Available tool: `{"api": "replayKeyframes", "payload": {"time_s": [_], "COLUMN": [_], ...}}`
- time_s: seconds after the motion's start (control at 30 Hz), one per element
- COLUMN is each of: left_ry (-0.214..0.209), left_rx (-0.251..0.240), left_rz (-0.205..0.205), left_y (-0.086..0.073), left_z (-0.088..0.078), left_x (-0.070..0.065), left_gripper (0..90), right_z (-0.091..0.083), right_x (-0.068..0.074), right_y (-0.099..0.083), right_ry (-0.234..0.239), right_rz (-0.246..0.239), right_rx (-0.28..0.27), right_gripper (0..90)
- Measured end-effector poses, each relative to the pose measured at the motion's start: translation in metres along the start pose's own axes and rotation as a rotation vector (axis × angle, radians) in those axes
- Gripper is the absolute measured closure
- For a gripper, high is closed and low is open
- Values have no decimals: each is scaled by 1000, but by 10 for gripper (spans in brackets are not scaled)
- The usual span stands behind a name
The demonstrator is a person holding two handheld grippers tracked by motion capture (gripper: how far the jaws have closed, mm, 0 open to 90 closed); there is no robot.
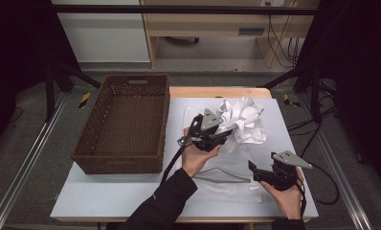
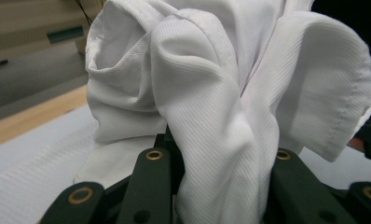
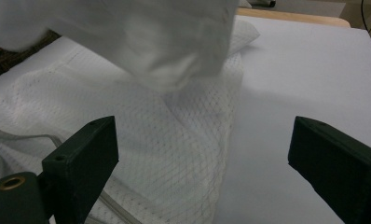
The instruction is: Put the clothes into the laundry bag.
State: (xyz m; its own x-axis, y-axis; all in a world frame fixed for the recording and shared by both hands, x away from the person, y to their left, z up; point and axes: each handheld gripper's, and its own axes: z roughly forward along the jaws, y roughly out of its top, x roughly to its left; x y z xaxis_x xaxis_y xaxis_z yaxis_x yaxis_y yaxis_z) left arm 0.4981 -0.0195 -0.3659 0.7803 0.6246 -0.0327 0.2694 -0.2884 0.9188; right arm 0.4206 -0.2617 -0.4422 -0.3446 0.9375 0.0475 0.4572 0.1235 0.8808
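Observation:
A crumpled white garment (image 1: pixel 243 120) hangs bunched just above the grey table mat, and my left gripper (image 1: pixel 225 135) is shut on its near side. In the left gripper view the ribbed white fabric (image 2: pixel 211 93) bulges up out of my left gripper (image 2: pixel 219 158), whose black jaws stand close on both sides of it. A flat white mesh bag (image 1: pixel 236 165) lies on the mat under and in front of the garment. My right gripper (image 1: pixel 252 171) hovers open at the front right, nothing between its jaws. In its own view the right gripper (image 3: pixel 207 140) faces the mesh bag (image 3: pixel 141 135), with the blurred garment (image 3: pixel 141 37) above.
A brown wicker basket (image 1: pixel 117 163) stands at the table's left, with nothing visible inside. The grey mat (image 1: pixel 107 196) has free room along the front left and on the right (image 3: pixel 305 70). Dark frame posts and cables flank the table.

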Motion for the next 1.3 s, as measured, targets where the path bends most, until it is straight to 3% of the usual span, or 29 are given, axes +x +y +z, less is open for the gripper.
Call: {"api": "replayKeyframes", "payload": {"time_s": [0.23,0.53,0.7,0.87,0.93,1.03,1.1,1.13,1.17,1.3], "left_ry": [-39,-65,-91,-85,-77,-82,-81,-81,-59,-14], "left_rx": [66,147,174,188,221,225,219,219,217,200], "left_rz": [-2,-13,12,29,78,96,94,94,107,101], "left_y": [-26,-55,-62,-56,-50,-46,-44,-44,-46,-59], "left_z": [38,61,64,52,34,10,-6,-6,-23,-57], "left_x": [-10,-20,-23,-27,-30,-27,-23,-23,-18,-10], "left_gripper": [713,674,562,310,239,171,157,157,166,279], "right_z": [1,-7,-8,-14,-19,-25,-28,-28,-29,-28], "right_x": [-3,-7,-7,-10,-10,-8,-4,-2,2,16], "right_y": [-1,1,2,5,7,12,14,15,17,23], "right_ry": [5,4,-8,-26,-39,-47,-32,-24,-14,11], "right_rz": [-1,7,9,23,24,25,22,18,11,-14], "right_rx": [24,24,17,-11,-37,-69,-82,-88,-91,-105], "right_gripper": [82,72,57,56,59,68,74,77,80,83]}}
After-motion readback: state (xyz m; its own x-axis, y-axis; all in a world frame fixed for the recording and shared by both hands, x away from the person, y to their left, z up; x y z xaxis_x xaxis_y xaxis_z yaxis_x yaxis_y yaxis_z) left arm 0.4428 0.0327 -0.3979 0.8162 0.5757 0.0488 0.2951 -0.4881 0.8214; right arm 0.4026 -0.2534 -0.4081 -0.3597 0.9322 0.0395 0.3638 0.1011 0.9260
